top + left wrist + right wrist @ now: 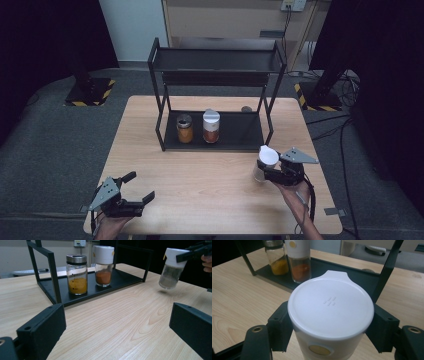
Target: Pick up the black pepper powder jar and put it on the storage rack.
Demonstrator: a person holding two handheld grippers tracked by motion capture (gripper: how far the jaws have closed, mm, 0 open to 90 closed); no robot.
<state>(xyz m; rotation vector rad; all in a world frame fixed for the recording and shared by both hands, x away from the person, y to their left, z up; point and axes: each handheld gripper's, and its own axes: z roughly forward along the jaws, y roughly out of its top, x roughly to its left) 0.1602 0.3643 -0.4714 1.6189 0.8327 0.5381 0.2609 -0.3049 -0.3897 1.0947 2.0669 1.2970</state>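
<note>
On the wooden bench (200,165), the right gripper (272,169) squeezes the white-capped jar (263,162) by its cap at about 4 o'clock, lifted, likely to join two jars (198,127) on the black rack (215,137). The left gripper (137,189) waits at 7 o'clock, jaws open and empty.

Light wooden surface (200,170) carrying a black two-tier metal rack (218,52). On its bottom shelf, a glass jar of yellow spice with a metal lid (184,129) stands just beside a white-capped jar of red-orange spice (211,126). Grey carpet floor (45,150) all around.
</note>
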